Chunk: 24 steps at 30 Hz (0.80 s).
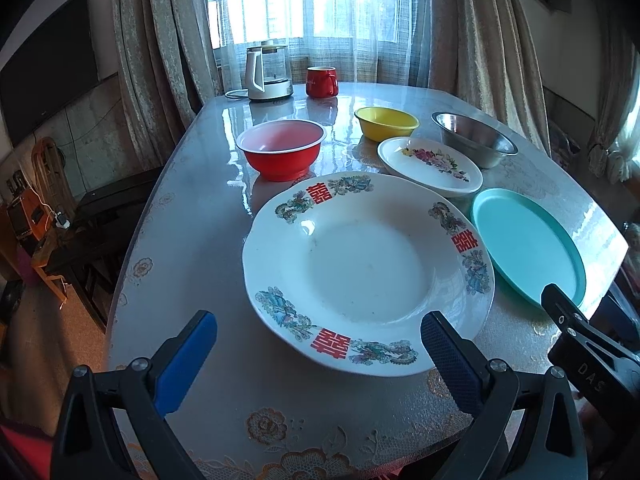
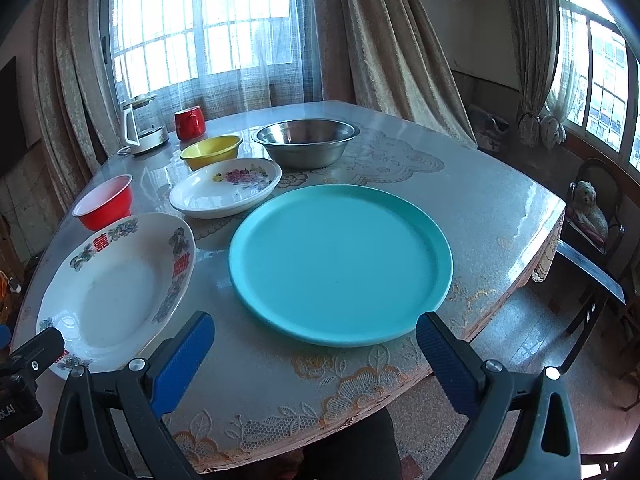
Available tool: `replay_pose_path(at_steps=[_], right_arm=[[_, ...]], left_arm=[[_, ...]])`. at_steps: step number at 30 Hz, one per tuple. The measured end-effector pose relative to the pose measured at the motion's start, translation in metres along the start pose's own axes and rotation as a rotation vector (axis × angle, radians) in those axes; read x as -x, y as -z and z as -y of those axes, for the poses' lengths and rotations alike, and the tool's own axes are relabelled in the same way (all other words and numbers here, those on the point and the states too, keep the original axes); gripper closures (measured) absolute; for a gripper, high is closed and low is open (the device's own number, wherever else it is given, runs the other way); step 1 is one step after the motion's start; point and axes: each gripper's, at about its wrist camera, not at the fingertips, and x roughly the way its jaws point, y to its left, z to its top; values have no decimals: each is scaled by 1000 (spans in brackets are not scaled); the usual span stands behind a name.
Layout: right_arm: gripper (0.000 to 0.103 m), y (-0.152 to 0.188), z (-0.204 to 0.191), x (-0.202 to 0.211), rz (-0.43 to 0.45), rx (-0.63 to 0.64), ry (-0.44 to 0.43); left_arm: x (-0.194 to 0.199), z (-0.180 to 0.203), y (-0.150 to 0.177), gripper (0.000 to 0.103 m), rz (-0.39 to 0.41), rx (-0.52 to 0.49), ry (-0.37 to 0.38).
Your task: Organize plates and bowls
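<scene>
Blue-padded fingers of the left hand-held gripper (image 1: 318, 354) stand spread wide and released above the near edge of the desk (image 1: 192, 240), framing the near rim of a large white dragon-patterned plate (image 1: 368, 272) without touching it. To its right, the right hand-held gripper (image 2: 314, 354) is likewise released and level, its fingers flanking the near rim of a teal plate (image 2: 340, 264) lying flat just beside the white one. Farther back sits a small floral plate (image 2: 226, 188), with a yellow bowl (image 2: 211, 151) and a steel bowl (image 2: 306, 142) behind it. A red bowl (image 1: 281, 148) stands at far left of the white plate. Near the window, at the desk's far edge, stand a kettle (image 1: 267, 72) and a red mug (image 1: 321, 81).
</scene>
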Motion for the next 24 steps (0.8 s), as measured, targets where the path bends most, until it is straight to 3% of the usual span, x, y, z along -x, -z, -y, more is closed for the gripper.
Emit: replay_pose_path(at_steps=[24], right_arm=[[0, 1, 0, 1, 4, -3, -2]], left_arm=[[1, -1, 1, 0, 0, 5, 0]])
